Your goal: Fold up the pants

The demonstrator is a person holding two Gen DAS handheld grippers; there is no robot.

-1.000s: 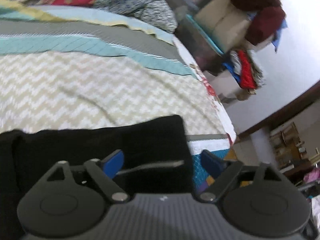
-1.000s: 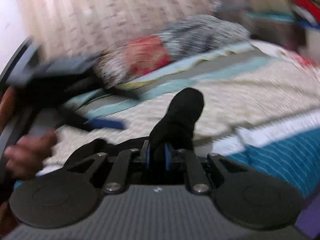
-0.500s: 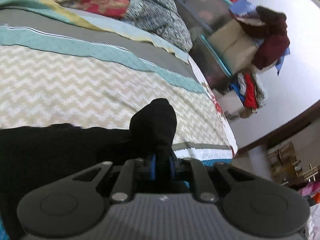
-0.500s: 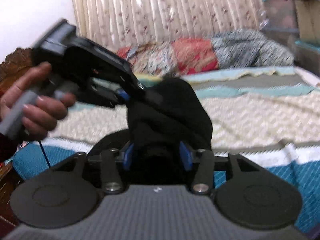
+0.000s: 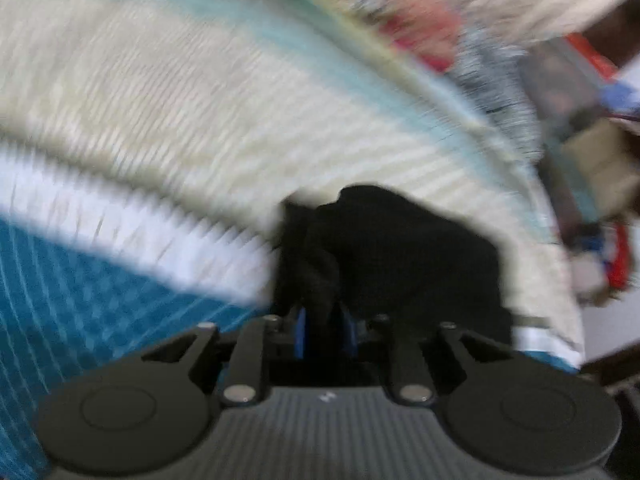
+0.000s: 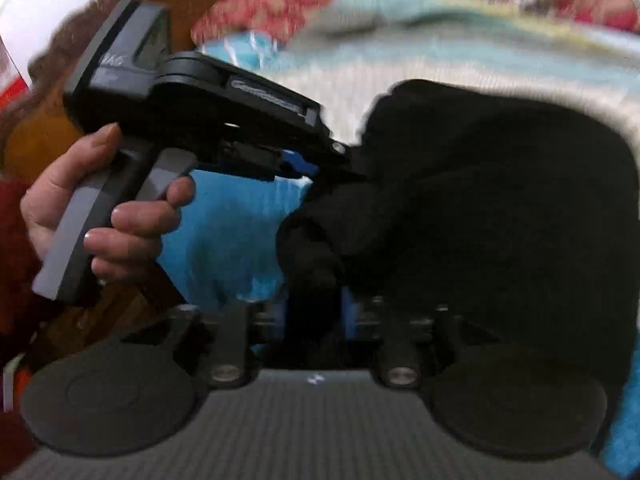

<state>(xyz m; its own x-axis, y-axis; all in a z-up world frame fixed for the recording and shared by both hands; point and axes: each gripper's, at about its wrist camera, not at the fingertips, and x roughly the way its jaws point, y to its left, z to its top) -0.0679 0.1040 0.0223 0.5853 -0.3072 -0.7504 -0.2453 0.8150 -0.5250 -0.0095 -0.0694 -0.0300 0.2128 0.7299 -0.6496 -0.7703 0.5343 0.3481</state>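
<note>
The black pants lie bunched on the bedspread just ahead of my left gripper. A fold of the black cloth runs down between its blue pads while the jaws are opening. In the right wrist view the pants fill the right half of the frame. My right gripper has a fold of them between its pads, and its jaws are opening too. The left gripper reaches into the same bunch from the left, held by a hand. Both views are blurred by motion.
The bedspread has a blue section at the near left and a white band beyond it. Patterned pillows lie at the far end. Boxes and piled clothes stand past the bed's right edge.
A second ago the left gripper stood open over the flat pants; it then shut on a fold. Both grippers have since swung sideways and down, bringing the bunched cloth low over the bedspread.
</note>
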